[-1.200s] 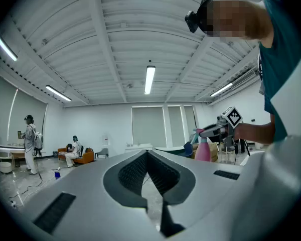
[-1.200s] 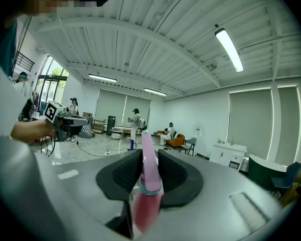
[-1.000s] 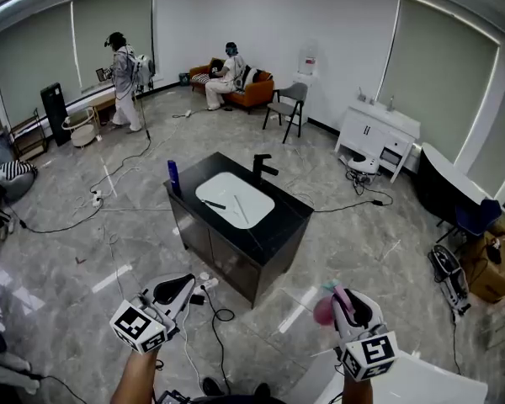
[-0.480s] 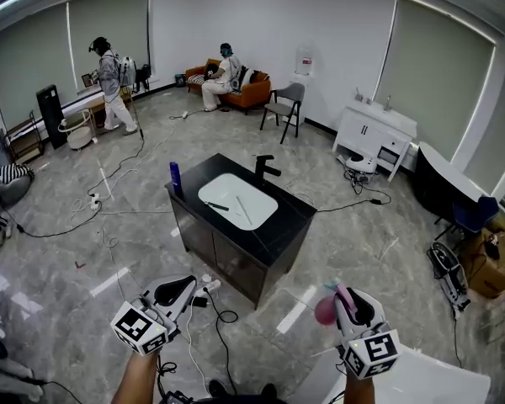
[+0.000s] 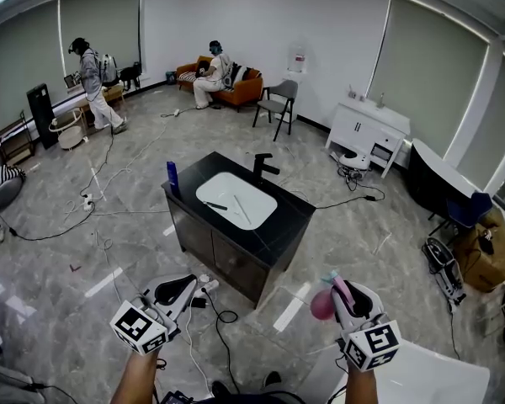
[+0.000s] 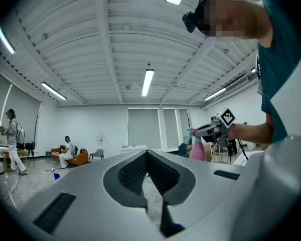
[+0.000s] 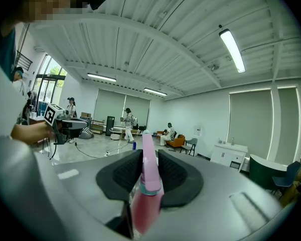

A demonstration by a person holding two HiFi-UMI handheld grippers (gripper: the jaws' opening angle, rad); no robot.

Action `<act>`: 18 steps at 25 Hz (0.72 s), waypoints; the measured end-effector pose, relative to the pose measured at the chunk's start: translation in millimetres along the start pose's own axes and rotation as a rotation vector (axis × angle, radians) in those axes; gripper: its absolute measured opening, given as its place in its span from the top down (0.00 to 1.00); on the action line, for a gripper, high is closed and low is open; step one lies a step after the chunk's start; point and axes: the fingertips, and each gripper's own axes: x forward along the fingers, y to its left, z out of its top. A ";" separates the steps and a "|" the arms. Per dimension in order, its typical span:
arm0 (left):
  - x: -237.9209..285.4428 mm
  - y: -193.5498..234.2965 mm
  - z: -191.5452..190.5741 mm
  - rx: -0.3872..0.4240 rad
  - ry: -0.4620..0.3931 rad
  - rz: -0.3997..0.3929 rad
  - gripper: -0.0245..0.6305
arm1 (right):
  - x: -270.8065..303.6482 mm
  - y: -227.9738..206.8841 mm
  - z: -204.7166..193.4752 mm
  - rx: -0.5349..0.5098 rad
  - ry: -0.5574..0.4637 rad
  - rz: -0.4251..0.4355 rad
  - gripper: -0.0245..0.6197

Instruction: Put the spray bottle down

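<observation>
A pink spray bottle [image 5: 321, 306] hangs at the lower right of the head view, with my right gripper [image 5: 337, 287] shut on its neck. In the right gripper view the bottle [image 7: 143, 187] stands upright between the dark pads, and its nozzle sticks up past my right gripper [image 7: 143, 157]. My left gripper [image 5: 188, 282] is held at the lower left; in its own view my left gripper [image 6: 147, 153] has its pads together and nothing between them. That view also catches the spray bottle [image 6: 197, 148] off to the right.
A black sink island [image 5: 279, 227] with a faucet [image 5: 261, 167] and a blue bottle [image 5: 172, 176] stands ahead. Cables [image 5: 220, 316] trail over the floor. A white table edge [image 5: 425, 383] lies at lower right. A chair [image 5: 279, 108], a white cabinet [image 5: 366, 131] and two people are further back.
The view has drifted across the room, with both grippers carried along and the bottle still held. The standing person at the back has walked left.
</observation>
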 end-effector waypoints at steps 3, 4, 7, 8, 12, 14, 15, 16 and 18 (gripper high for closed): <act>5.5 10.3 -2.2 -0.003 0.002 0.005 0.97 | 14.9 -5.7 0.6 -0.001 0.004 0.006 0.80; 8.0 14.8 -3.5 -0.002 0.005 0.011 0.97 | 21.8 -8.5 0.8 -0.001 0.003 0.010 0.80; 19.5 29.0 -7.9 0.000 0.015 0.038 0.97 | 45.3 -20.3 -0.4 0.004 -0.004 0.029 0.80; 24.4 32.2 -9.1 -0.001 0.018 0.049 0.97 | 53.2 -25.6 -1.8 0.007 -0.004 0.039 0.80; 47.8 38.8 -13.2 -0.002 0.033 0.094 0.97 | 84.8 -49.3 -6.6 0.019 -0.006 0.091 0.80; 63.0 43.6 -12.4 0.004 0.037 0.114 0.97 | 101.4 -62.3 -6.2 0.021 -0.011 0.115 0.80; 70.9 46.3 -11.7 0.005 0.038 0.124 0.97 | 110.4 -69.0 -6.0 0.023 -0.013 0.128 0.80; 78.9 48.7 -11.0 0.006 0.040 0.134 0.97 | 119.3 -75.7 -5.6 0.024 -0.014 0.141 0.80; 94.1 51.8 -10.1 0.006 0.044 0.149 0.97 | 135.0 -88.9 -4.3 0.023 -0.014 0.164 0.80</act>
